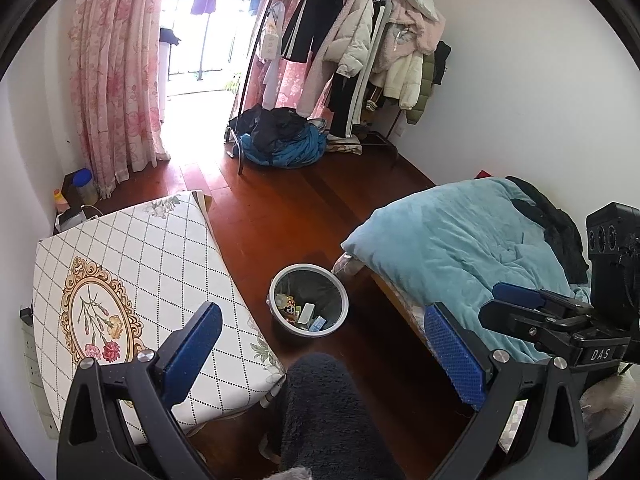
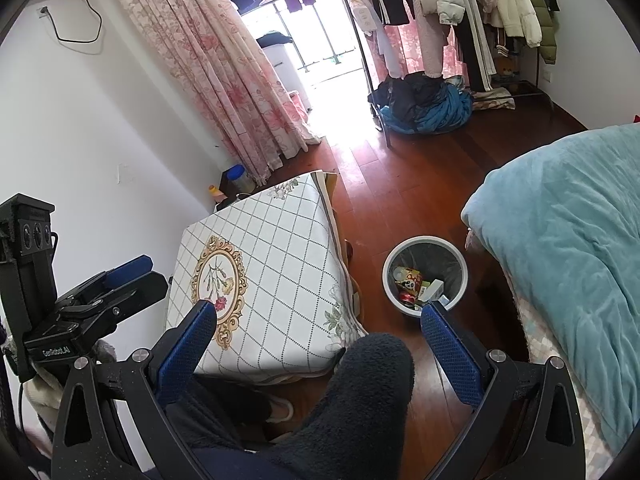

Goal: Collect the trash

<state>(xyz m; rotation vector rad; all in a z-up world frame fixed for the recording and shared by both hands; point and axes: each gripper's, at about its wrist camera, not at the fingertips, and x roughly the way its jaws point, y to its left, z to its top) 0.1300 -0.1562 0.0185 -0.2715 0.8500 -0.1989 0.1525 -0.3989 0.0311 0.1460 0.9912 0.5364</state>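
A round white trash bin [image 1: 308, 300] with a dark liner stands on the wooden floor between the table and the bed; it also shows in the right wrist view [image 2: 425, 275]. It holds several pieces of trash, among them a red can and a white carton. My left gripper [image 1: 324, 344] is open and empty, held high above the floor. My right gripper [image 2: 318, 336] is open and empty too, above my knee. The right gripper also shows at the right edge of the left wrist view [image 1: 532, 312], and the left gripper at the left edge of the right wrist view [image 2: 116, 284].
A low table with a white diamond-pattern cloth [image 1: 152, 280] stands left of the bin. A bed with a teal blanket [image 1: 460, 248] is to the right. My knee in dark fleece [image 2: 360, 400] is below. A clothes rack [image 1: 360, 40] and a clothes pile [image 1: 280, 140] stand far back.
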